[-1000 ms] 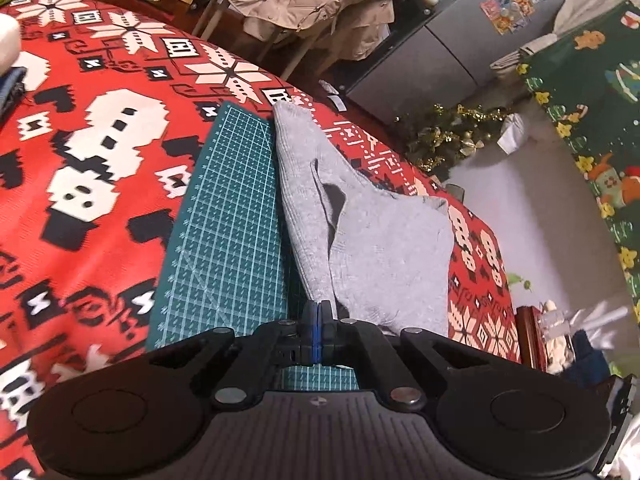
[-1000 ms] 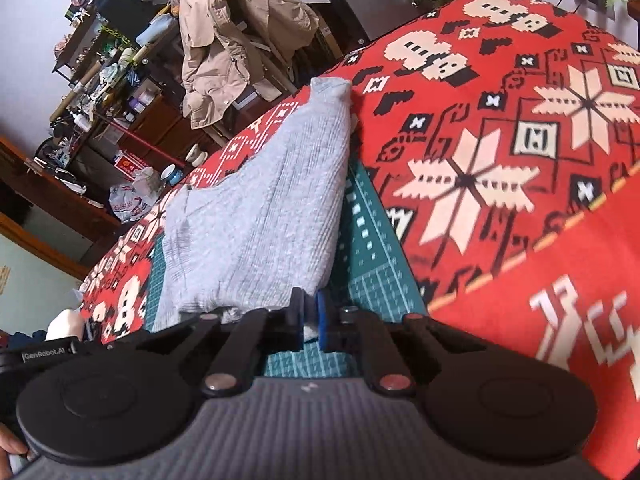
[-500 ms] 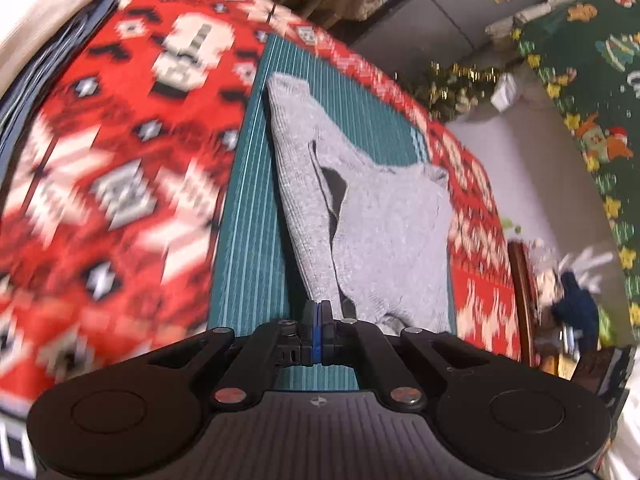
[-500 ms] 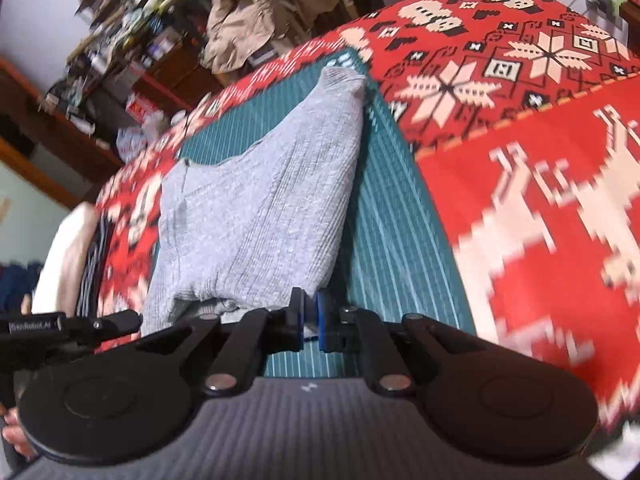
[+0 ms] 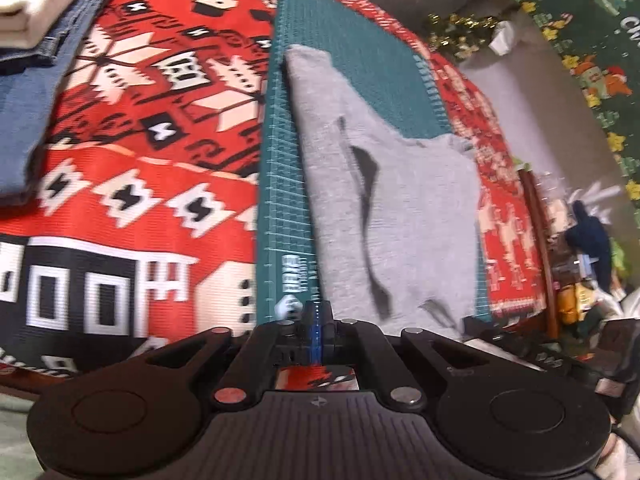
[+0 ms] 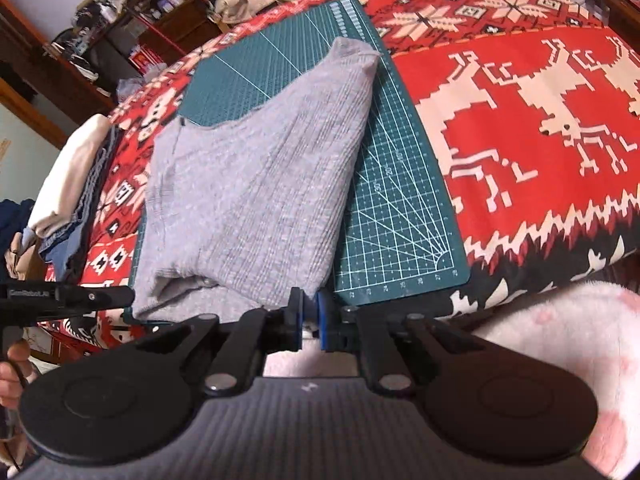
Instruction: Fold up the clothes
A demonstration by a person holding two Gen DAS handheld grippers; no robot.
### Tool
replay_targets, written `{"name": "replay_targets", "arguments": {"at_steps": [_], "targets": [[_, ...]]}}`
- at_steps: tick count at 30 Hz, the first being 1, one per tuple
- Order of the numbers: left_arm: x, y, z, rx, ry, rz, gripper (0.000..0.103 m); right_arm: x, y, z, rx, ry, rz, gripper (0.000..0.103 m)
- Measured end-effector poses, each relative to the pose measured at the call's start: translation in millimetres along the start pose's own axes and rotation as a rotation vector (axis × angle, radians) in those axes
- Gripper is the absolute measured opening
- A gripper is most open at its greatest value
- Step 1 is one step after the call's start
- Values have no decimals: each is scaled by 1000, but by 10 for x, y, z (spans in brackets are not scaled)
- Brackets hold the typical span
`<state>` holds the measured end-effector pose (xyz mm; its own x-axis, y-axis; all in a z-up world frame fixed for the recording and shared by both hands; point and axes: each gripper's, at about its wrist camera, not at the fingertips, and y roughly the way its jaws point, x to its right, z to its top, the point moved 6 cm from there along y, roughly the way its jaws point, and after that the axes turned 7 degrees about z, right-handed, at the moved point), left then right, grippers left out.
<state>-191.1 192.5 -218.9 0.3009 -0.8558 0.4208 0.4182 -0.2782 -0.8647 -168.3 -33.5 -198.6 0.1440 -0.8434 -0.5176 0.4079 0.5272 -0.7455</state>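
The grey knit top [image 6: 256, 184] lies folded on the green cutting mat [image 6: 396, 216], straight ahead of both your tools, its near hem just beyond the jaws. From your right side it reads as a broad body close in, narrowing to a point at the mat's far end; from your left [image 5: 392, 208] a dark crease runs down its middle.

Your left gripper [image 5: 316, 320] is clenched, its blue pads pressed together with no cloth visible between them; the top's near corner sits just ahead and to the right of those jaws. Your right gripper [image 6: 310, 320] has its jaws opening, a narrow gap showing between the pads, nothing in it, and the hem lies just ahead and slightly left of them.

The mat rests on a red patterned blanket [image 6: 540, 128] that covers the bench. Left of your left jaws and further off, a stack of folded clothes [image 5: 36, 40] sits on the blanket, denim under a cream piece. Close below your right jaws, to the right, there is a pale pink fleecy fabric [image 6: 560, 328]. Your left hand [image 6: 12, 368] shows at the right view's left edge.
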Motion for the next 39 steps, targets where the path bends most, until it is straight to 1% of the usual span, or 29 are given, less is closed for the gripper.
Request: {"name": "replay_targets", "arguments": {"at_steps": [2,4,5,6,7,9,10,12,14,16,17,19,22,27,28,29,30,33,36,38,39], "targets": [[-35,-85,66,33,22,12,4,19,-65,76,25,-9,2,16],[-40,-162,182,74,58,21,5,35,-132,189,56,-32,-2,26],[-35,-200,263,106,91,30,8,42,-162,277,76,-54,-9,27],[-27,-235,354,142,128,40,13,60,-197,362,96,-77,-14,30],[-11,-261,465,187,172,52,15,85,-220,468,117,-106,-24,34],[43,-272,698,270,264,66,18,130,-245,708,165,-172,-49,34],[82,-232,813,291,302,69,18,154,-239,840,188,-204,-58,34],[144,-130,1047,315,368,70,18,198,-161,1132,209,-259,-87,34],[174,3,1254,320,394,58,18,192,-10,1365,212,-328,-95,34],[161,128,1421,291,373,42,18,202,157,1568,203,-385,-94,34],[144,173,1477,272,352,19,18,233,250,1650,187,-385,-86,34],[115,250,1565,239,313,-20,18,319,397,1783,161,-351,-50,34],[75,352,1604,182,245,-55,18,476,525,1879,134,-265,-6,34],[40,468,1570,120,162,-122,18,597,641,1843,106,-153,92,33],[40,486,1557,115,154,-132,17,607,661,1822,103,-143,101,24],[43,491,1550,119,151,-139,3,615,670,1800,103,-136,111,15],[50,481,1543,130,149,-146,0,613,665,1788,110,-128,118,9],[87,350,1531,197,145,-169,0,544,566,1791,168,-105,151,8],[79,175,1597,266,106,-196,0,429,413,1873,245,-78,188,8],[22,154,1680,306,79,-175,0,366,393,1957,276,-69,196,8],[-20,179,1725,314,58,-163,0,354,432,2011,281,-63,190,8]]}}
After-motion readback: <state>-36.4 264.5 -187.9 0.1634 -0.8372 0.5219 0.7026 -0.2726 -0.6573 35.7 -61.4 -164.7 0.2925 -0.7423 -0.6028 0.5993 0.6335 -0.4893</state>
